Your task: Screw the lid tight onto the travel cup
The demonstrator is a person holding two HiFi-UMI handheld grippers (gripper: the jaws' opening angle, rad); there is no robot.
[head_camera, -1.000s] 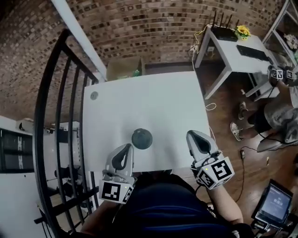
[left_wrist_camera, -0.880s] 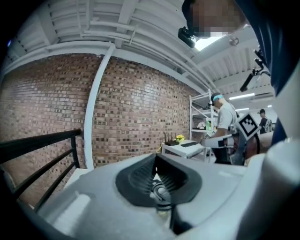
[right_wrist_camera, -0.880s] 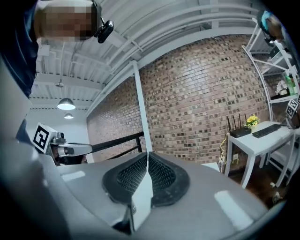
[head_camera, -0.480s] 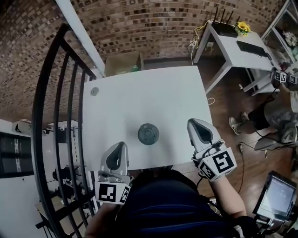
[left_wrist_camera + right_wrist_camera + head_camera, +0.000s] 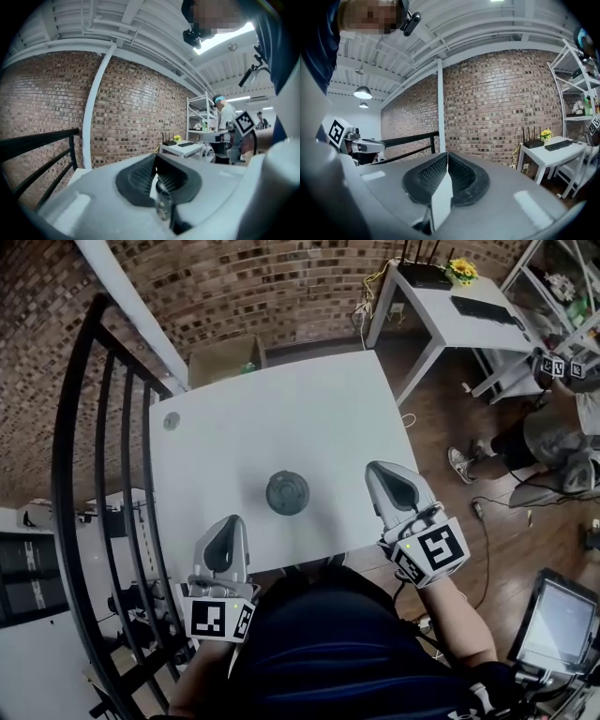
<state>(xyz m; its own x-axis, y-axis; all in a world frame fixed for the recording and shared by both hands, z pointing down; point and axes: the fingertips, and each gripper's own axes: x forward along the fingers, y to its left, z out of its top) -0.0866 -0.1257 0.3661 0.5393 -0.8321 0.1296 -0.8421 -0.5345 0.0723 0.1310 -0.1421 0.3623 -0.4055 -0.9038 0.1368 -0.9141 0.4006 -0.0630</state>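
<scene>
Brick walls close this room in, with a black railing (image 5: pixel 84 427) to your left and a second white desk (image 5: pixel 441 320) off to the far right. Before you is a white table (image 5: pixel 281 409), bare but for a small round disc (image 5: pixel 171 421) near its far left corner and the cup (image 5: pixel 274 504), which stands upright near the front edge, roughly midway between your two tools.

The lid (image 5: pixel 287 489) sits on top of the cup and looks level from above. Whether it is screwed tight cannot be read from here, so judge the seating as done and the tightening as unconfirmed.

Your left gripper (image 5: pixel 228 524) hangs at the table's near edge, its jaws pressed together with nothing in them, clear of the cup. Your right gripper (image 5: pixel 382 474) is over the near right side of the table, likewise closed and empty, also apart from the cup.
</scene>
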